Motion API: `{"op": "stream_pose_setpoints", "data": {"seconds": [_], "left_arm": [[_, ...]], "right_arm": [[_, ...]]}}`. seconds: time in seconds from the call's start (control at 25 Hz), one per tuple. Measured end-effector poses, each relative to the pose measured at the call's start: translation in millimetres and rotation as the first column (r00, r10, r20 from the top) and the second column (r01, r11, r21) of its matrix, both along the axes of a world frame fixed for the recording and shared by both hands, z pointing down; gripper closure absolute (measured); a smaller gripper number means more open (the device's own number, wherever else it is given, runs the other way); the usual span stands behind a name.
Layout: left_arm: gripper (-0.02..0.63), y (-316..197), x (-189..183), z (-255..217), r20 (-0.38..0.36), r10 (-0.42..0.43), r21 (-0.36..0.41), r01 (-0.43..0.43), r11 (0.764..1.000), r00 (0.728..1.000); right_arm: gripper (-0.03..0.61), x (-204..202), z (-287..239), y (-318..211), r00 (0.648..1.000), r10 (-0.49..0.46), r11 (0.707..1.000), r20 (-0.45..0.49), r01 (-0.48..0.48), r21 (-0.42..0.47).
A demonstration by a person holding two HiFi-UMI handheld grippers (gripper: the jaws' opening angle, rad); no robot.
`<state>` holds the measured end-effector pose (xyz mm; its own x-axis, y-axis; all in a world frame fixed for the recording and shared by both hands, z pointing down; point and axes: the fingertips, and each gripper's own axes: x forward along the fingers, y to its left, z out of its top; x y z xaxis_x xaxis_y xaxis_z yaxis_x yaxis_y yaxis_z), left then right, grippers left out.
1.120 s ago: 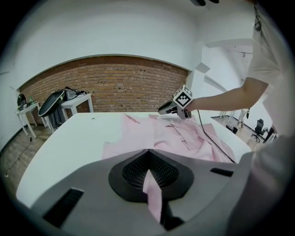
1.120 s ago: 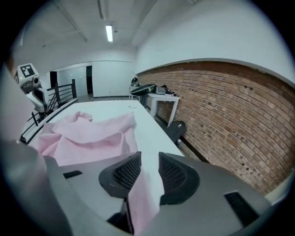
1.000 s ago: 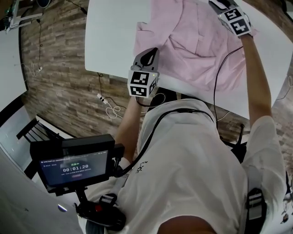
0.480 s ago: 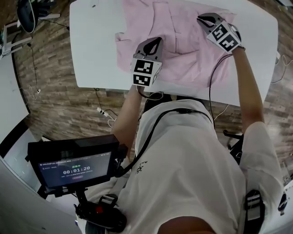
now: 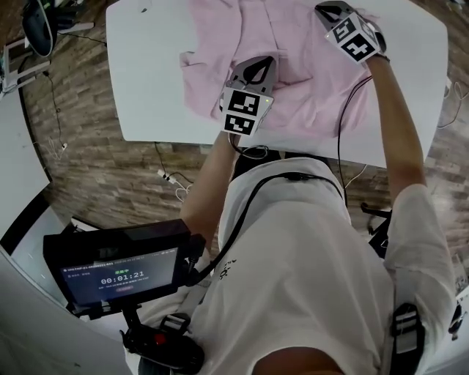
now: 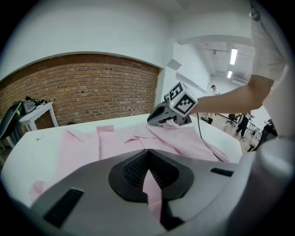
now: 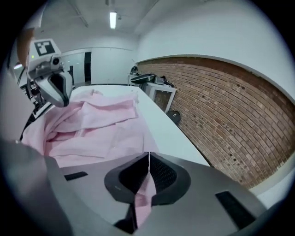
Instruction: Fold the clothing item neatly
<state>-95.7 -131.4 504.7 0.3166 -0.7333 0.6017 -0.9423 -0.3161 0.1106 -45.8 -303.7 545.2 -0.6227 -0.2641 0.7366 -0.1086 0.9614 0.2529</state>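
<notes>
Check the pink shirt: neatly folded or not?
Not folded: the pink shirt lies rumpled on the table; left gripper and right gripper each pinch its cloth.

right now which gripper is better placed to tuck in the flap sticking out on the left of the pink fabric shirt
Left, probably. The left gripper, shut on the pink fabric shirt near its middle, sits closest to that flap; the right gripper is clamped on the far right side.

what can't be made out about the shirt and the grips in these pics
Left gripper view: the left gripper is shut on a strip of the pink fabric shirt; its grey body hides which part.
Right gripper view: the same for the right gripper.
Head view: the shirt's far end is cut off by the top edge.
</notes>
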Motion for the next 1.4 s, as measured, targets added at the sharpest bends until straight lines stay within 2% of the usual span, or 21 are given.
{"op": "stream_pose_setpoints", "data": {"seconds": [0.12,0.24,0.48,0.6,0.8,0.84,0.92,1.12,1.32,1.36,1.4], "left_arm": [[0.611,6.6,5.4,1.3,-0.014,0.008,-0.008,-0.008,1.000,1.000],[0.611,19.6,10.4,2.0,-0.023,0.031,0.002,-0.030,1.000,0.999],[0.611,37.6,13.0,7.8,-0.015,0.103,-0.008,-0.103,0.995,0.995],[0.603,45.1,15.4,11.1,-0.021,0.137,-0.024,-0.138,0.990,0.990],[0.485,52.1,20.4,16.8,-0.032,0.147,-0.049,-0.148,0.988,0.989],[0.471,54.9,20.1,17.8,-0.031,0.145,-0.054,-0.147,0.988,0.989],[0.471,61.3,17.9,19.3,-0.027,0.142,-0.061,-0.144,0.988,0.989],[0.471,73.8,2.5,21.9,-0.011,0.112,-0.076,-0.113,0.991,0.994],[0.471,79.7,-14.2,23.4,0.001,0.043,-0.076,-0.043,0.996,0.999],[0.471,79.9,-16.7,22.0,-0.002,0.028,-0.071,-0.029,0.997,1.000],[0.472,79.8,-19.4,20.2,-0.004,0.015,-0.065,-0.015,0.998,1.000]], "right_arm": [[0.571,23.7,-23.5,-3.2,0.995,0.059,0.996,0.081,-0.053,-0.068],[0.571,54.0,-53.5,16.5,0.981,0.093,0.991,0.167,-0.075,-0.113],[0.571,104.4,-70.5,75.3,0.974,0.121,0.981,0.190,-0.088,-0.174],[0.565,106.1,-62.8,123.6,0.984,0.053,0.971,0.169,-0.011,-0.238],[0.485,93.9,-46.9,201.4,0.985,-0.077,0.929,0.155,0.127,-0.348],[0.455,91.4,-43.8,214.9,0.984,-0.096,0.920,0.152,0.146,-0.365],[0.437,87.4,-38.3,236.5,0.981,-0.131,0.907,0.141,0.176,-0.383],[0.436,78.3,-26.5,249.4,0.976,-0.193,0.909,0.105,0.218,-0.356],[0.438,74.4,-6.7,248.5,0.974,-0.223,0.912,0.042,0.224,-0.344],[0.471,75.1,-4.5,248.1,0.973,-0.231,0.914,0.030,0.227,-0.336],[0.531,75.4,-4.6,246.9,0.973,-0.230,0.916,0.030,0.227,-0.330]]}}
